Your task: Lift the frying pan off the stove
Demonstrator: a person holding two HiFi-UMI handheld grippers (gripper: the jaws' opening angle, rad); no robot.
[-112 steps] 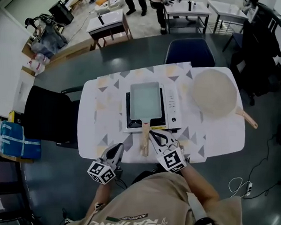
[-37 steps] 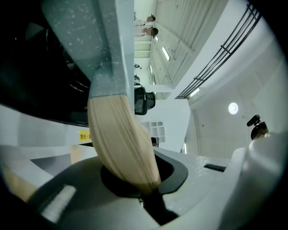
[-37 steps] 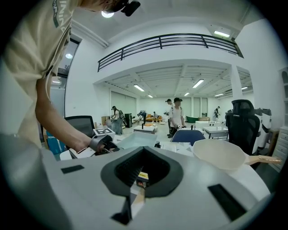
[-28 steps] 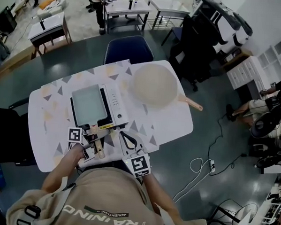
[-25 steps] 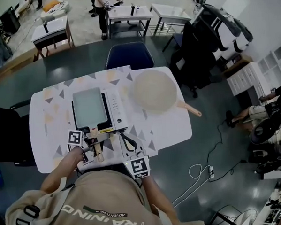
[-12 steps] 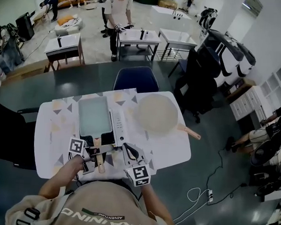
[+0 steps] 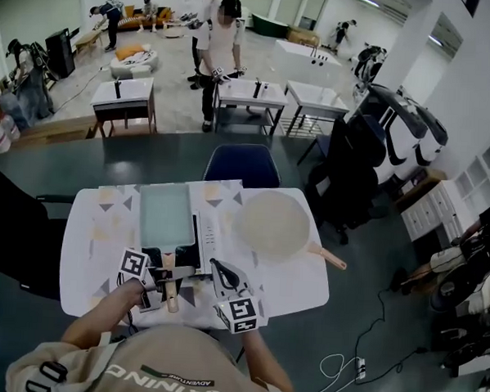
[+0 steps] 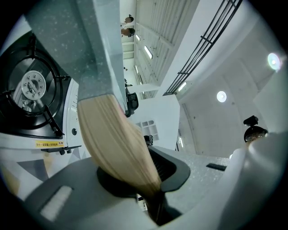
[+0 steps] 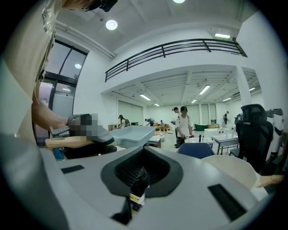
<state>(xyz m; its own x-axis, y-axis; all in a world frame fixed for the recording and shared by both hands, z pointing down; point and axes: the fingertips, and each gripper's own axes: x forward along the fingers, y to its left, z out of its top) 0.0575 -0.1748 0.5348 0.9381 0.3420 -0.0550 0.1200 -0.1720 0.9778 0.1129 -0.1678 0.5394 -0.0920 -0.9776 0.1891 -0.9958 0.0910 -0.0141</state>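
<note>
Left gripper (image 7: pixel 161 274) clamps the wooden handle (image 8: pixel 118 148), lower centre, so I hold the frying pan (image 7: pixel 165 214) above the stove (image 7: pixel 201 244); right gripper (image 7: pixel 223 273) closed, empty.

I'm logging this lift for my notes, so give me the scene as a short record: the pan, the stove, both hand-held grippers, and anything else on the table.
Frying pan: rectangular, grey, held clear above the burner
Stove: white, on the patterned table
Left hand-held gripper: shut on the pan's wooden handle
Right hand-held gripper: jaws together, nothing between them, just right of the handle
Also on table: round pale pan, right of the stove
</note>
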